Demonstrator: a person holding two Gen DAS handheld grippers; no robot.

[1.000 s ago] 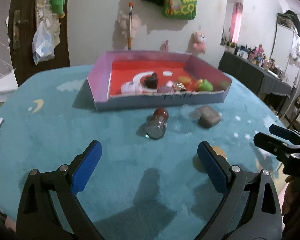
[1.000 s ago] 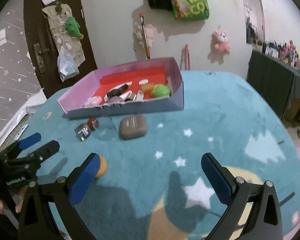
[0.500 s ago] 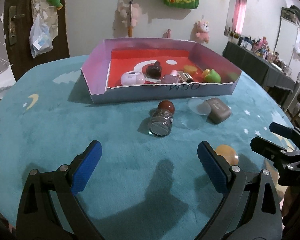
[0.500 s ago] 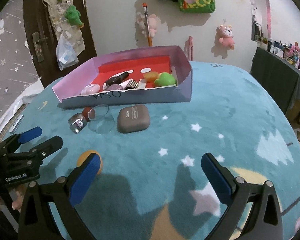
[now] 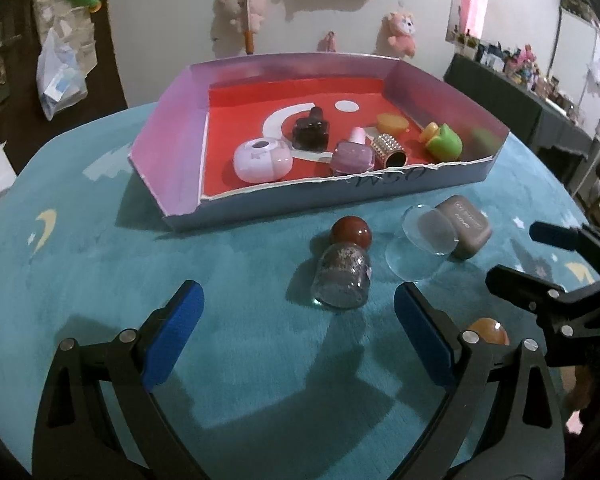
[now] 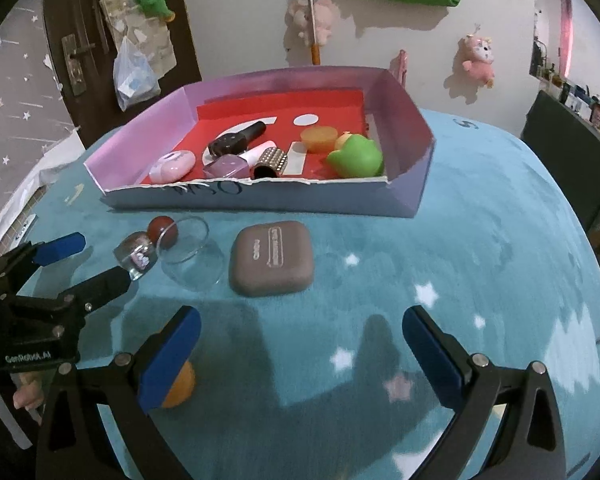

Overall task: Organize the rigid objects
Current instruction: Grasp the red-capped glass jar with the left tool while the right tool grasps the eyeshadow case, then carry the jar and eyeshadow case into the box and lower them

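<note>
A shallow purple box (image 5: pixel 180 152) (image 6: pixel 412 152) with a red floor stands at the back of the teal table and holds several small items. In front of it lie a glass bottle with a red ball cap (image 5: pixel 342 276) (image 6: pixel 138 254), a clear glass dish (image 5: pixel 424 242) (image 6: pixel 188 250), a grey-brown case (image 5: pixel 464 226) (image 6: pixel 272 258) and an orange ball (image 5: pixel 488 330) (image 6: pixel 178 388). My left gripper (image 5: pixel 296 336) (image 6: pixel 80 258) is open, just short of the bottle. My right gripper (image 6: pixel 300 354) (image 5: pixel 516 254) is open, short of the case; the ball sits behind its left finger.
Inside the box lie a white-pink round case (image 5: pixel 262 160), a dark bottle (image 5: pixel 310 130), a lilac nail-polish bottle (image 5: pixel 352 154), a studded tube (image 5: pixel 388 150), an orange lid (image 5: pixel 392 124) and a green toy (image 5: pixel 444 142). A dark door (image 6: pixel 100 40) and a wall with plush toys stand behind.
Both grippers have moved forward toward the objects and the box, which now appear larger and nearer. Both stay open and nothing on the table has moved.
</note>
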